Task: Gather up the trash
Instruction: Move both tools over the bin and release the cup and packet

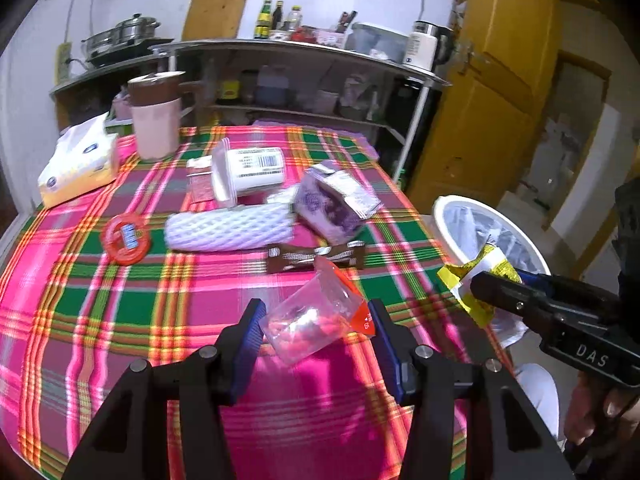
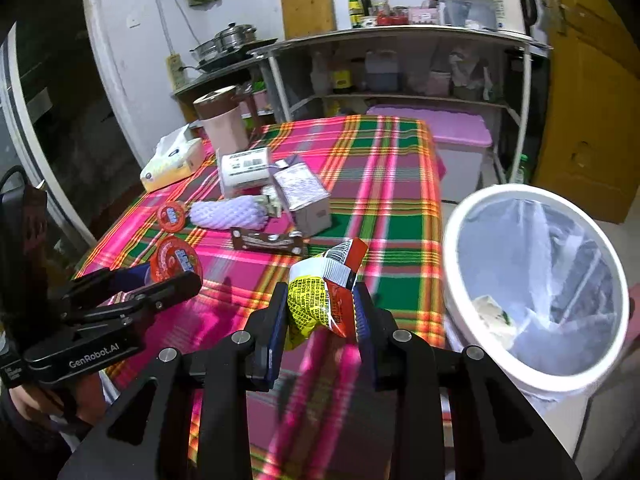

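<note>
A crinkled yellow-red foil wrapper (image 2: 320, 300) is clamped in the right gripper (image 2: 320, 316) jaws, beside the round white bin (image 2: 452, 280) at 3 o'clock. A clear plastic pouch (image 1: 316, 320) is framed by the left gripper (image 1: 316, 332) jaws, spread wide, over the plaid-clothed surface (image 1: 120, 300).

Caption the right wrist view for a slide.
Right gripper holds a yellow-red wrapper beside the bag-lined white bin.
</note>
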Motion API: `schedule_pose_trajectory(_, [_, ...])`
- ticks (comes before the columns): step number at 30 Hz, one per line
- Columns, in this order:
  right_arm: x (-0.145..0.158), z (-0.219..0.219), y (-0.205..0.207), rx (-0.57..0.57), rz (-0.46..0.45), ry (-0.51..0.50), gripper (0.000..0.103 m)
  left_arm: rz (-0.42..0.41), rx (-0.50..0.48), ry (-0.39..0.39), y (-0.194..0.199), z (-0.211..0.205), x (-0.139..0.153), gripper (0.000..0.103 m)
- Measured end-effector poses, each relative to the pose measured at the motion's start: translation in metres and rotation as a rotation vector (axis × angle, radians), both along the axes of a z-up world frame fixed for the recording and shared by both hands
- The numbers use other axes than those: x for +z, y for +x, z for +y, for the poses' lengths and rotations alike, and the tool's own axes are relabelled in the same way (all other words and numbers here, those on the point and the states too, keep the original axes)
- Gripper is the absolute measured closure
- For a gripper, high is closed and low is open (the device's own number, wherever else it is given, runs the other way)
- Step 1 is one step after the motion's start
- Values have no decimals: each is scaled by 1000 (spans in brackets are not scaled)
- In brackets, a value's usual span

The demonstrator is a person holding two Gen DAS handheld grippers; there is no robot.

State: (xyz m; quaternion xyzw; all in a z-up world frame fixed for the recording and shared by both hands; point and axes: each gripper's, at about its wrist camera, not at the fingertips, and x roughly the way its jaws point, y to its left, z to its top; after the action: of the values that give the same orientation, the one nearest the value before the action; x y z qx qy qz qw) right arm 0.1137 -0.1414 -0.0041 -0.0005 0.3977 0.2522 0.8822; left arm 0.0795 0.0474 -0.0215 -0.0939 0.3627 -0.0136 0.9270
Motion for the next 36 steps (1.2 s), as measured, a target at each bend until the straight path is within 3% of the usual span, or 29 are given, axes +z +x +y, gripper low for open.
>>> schedule_pose_trajectory(22, [2, -116, 7, -270, -2, -1, 70, -32, -249, -9, 49, -105, 13, 51])
schedule_pose_trajectory(36, [-14, -149, 23, -328, 50, -13, 70, -33, -376, -32, 92, -152, 7, 51])
